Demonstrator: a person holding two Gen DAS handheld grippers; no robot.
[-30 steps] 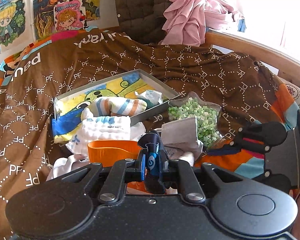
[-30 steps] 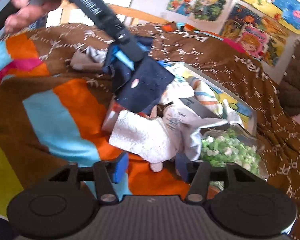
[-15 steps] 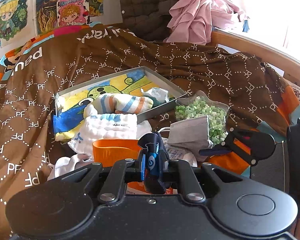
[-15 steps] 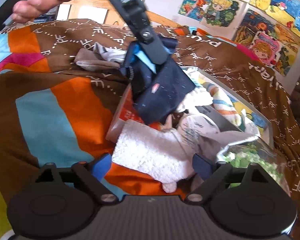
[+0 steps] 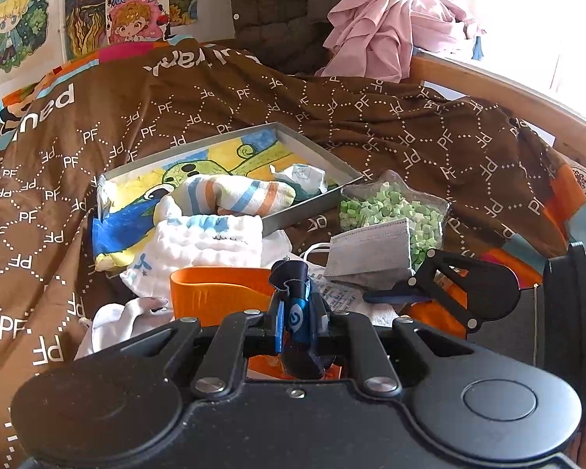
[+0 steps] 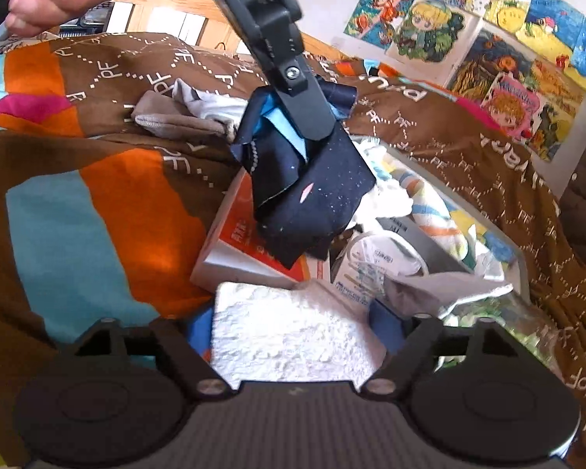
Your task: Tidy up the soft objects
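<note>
My left gripper (image 5: 297, 320) is shut on a dark navy cloth (image 6: 312, 195), which hangs from it above an orange and white box (image 6: 246, 250). A white fluffy towel (image 6: 293, 336) lies on the bedspread between the fingers of my right gripper (image 6: 293, 328). Its jaws are closing, and both blue pads (image 6: 386, 320) touch the towel's sides. Behind stands a grey tray (image 5: 312, 148) with a cartoon lining; a striped cloth roll (image 5: 238, 191) lies inside it. A white muslin cloth (image 5: 211, 242) hangs over its front rim.
A grey face mask (image 5: 371, 250) and a clear bag of green pieces (image 5: 394, 211) lie right of the tray. An orange holder (image 5: 215, 293) is near my left fingers. Grey socks (image 6: 168, 117) lie farther off. Pink clothes (image 5: 379, 39) pile by the wooden bed rail (image 5: 488, 90).
My right gripper has moved forward and down over the white towel, spread wide, then narrowed onto its sides. The left gripper kept hold of the navy cloth and stayed nearly still.
</note>
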